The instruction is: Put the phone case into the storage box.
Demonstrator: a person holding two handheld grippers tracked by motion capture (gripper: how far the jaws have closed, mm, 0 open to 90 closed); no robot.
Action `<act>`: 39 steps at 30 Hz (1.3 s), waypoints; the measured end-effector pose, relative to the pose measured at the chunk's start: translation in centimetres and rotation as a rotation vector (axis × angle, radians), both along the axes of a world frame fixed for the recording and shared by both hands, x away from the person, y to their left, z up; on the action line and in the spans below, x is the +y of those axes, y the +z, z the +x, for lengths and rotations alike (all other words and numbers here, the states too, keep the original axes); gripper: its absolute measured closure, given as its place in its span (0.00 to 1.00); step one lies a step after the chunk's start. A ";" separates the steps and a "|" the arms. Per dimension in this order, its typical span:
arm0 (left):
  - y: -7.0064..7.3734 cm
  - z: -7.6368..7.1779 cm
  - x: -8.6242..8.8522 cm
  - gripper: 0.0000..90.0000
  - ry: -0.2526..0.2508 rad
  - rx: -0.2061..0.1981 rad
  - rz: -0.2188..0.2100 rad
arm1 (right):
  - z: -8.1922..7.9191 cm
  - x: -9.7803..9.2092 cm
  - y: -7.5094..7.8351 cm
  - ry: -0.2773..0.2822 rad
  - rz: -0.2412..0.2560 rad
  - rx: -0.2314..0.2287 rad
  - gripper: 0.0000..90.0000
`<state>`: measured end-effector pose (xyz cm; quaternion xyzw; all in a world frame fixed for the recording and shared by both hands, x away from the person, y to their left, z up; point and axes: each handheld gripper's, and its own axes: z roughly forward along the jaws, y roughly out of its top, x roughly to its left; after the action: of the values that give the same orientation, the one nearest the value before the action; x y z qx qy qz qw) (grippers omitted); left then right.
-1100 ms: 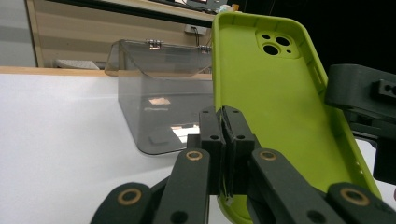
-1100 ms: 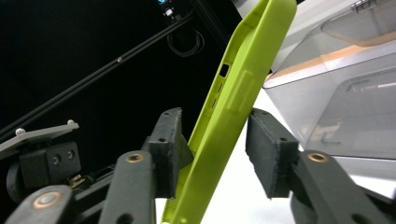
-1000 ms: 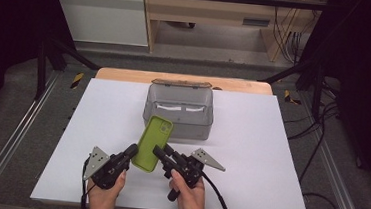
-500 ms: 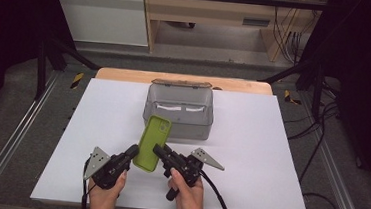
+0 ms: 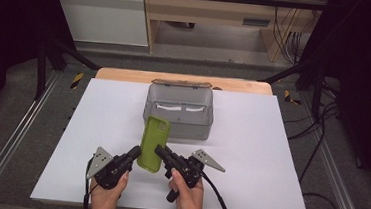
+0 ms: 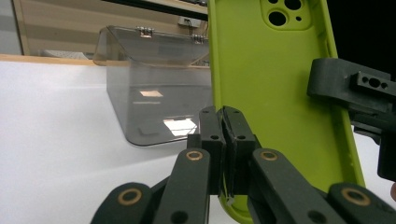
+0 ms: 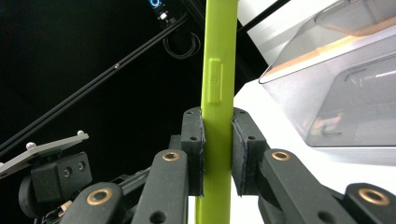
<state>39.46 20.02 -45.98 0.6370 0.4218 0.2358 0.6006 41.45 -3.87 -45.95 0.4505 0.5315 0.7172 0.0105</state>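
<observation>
Lime-green phone case [image 5: 153,143] is held up off the white table [image 5: 269,156], just in front of the smoky clear plastic box [image 5: 179,111]. Left gripper [image 5: 134,153] is pinched tight on its left edge, right gripper [image 5: 161,151] clamped on the right edge, both nearer the person than the box.

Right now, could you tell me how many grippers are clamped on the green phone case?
2: the left gripper pinches its lower left edge, and the right gripper clamps its right edge, lifting the green phone case.
</observation>
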 end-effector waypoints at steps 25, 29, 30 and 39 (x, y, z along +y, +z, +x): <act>1.6 0.6 7.7 0.10 0.134 -0.083 0.034 | -1.6 -11.3 0.4 -0.285 -0.037 0.073 0.86; 1.4 0.5 8.2 0.06 0.150 -0.083 0.024 | -1.6 -12.8 0.9 -0.306 -0.081 0.072 0.86; 1.3 0.5 8.4 0.06 0.150 -0.079 0.024 | -1.7 -13.2 1.1 -0.312 -0.085 0.068 0.86; 0.4 1.0 9.8 0.04 0.149 -0.051 0.008 | -0.9 -16.4 1.7 -0.327 -0.127 0.085 0.86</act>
<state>40.51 29.83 -45.57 0.5998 0.4518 0.2976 0.5895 40.58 -20.29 -44.27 0.5593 0.4952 0.6514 0.1330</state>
